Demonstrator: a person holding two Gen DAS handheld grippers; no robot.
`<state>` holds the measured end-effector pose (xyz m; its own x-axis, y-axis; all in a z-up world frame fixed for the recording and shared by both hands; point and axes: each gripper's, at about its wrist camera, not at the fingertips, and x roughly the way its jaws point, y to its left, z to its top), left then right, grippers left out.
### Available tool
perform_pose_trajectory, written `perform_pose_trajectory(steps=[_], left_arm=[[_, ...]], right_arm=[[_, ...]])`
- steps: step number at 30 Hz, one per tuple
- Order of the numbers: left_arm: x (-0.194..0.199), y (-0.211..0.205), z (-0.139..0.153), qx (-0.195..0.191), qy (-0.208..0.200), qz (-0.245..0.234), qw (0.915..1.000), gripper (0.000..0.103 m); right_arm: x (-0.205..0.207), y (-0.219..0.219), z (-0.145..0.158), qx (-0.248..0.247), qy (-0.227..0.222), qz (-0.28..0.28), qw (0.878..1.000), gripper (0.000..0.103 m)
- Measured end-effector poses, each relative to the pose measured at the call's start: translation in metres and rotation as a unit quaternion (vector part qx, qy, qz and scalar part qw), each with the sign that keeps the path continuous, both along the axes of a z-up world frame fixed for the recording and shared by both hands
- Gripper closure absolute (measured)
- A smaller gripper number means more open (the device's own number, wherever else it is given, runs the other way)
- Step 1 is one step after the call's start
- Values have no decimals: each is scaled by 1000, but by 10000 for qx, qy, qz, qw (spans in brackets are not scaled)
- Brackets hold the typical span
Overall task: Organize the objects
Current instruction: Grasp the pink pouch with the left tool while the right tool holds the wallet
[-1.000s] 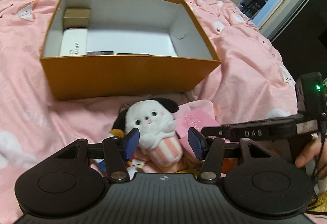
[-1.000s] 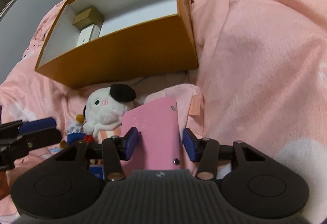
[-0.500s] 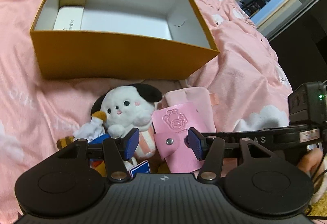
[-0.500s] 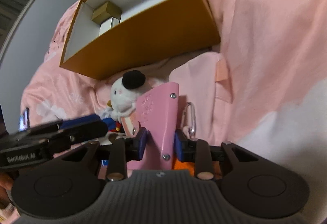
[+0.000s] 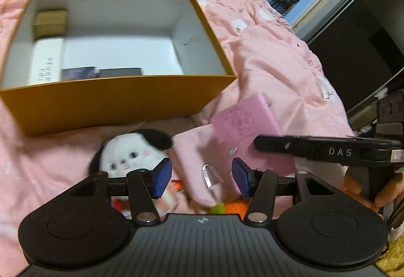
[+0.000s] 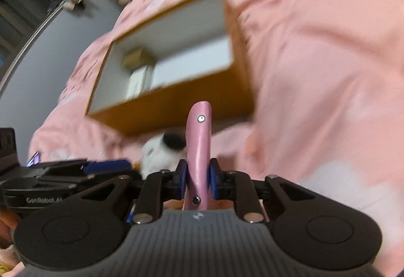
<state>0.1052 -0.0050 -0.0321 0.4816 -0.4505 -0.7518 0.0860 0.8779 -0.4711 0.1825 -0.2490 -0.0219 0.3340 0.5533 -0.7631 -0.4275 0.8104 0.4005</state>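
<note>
Now the right claw [image 6: 198, 182] (marked "DAS") has just clenched the pink wallet [image 6: 199, 150]; the left claw [image 5: 200, 182] gapes, "GenRobot" readable

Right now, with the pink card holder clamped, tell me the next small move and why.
Probably carry the pink card holder forward over the orange box: the right tongs are shut on it, lifted off the bed, and the box's white floor has free space.

orange box [image 6: 176, 105] motion-blurred, plush dog [image 5: 131, 153] smeared, partly behind left claw [image 5: 199, 179]
</note>
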Motion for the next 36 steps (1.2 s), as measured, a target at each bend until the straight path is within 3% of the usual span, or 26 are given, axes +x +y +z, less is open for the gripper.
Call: perform_pose_trajectory(steps=[4,7,11,17,19,21,24,26,32,36], left_arm=[[19,-17,-12,13,263,-98,9996,40],[25,-35,-12,10,237,-412,9989,40],[35,-70,-13,524,236,-873,9945,40],[52,-106,-35,1192,455,-1087,9859,41],[55,-112,-43,1267,545,-1090,9844,55],[57,-113,-48,1343,597,-1023,9838,75],[54,-103,-43,1176,537,-904,9875,91],[48,-94,-34,1086,400,-771,9903,93],[26,-49,-3,322,58,-286,9991,96],[9,-7,13,-43,-64,245,9997,98]], right_arm=[[10,-18,-3,-354,-191,-401,9984,84],[14,-29,-12,-546,-224,-632,9963,84],[14,-47,-13,-339,-159,-795,9961,84],[10,-56,-16,-257,-220,-788,9963,84],[9,-58,-17,-215,-231,-782,9964,84],[8,-57,-18,-208,-268,-745,9966,84],[7,-56,-17,-194,-307,-700,9969,83],[5,-55,-15,-157,-312,-681,9971,83],[-2,-40,-11,-49,-332,-446,9984,83],[-6,-18,-14,53,-206,-142,9997,84]])
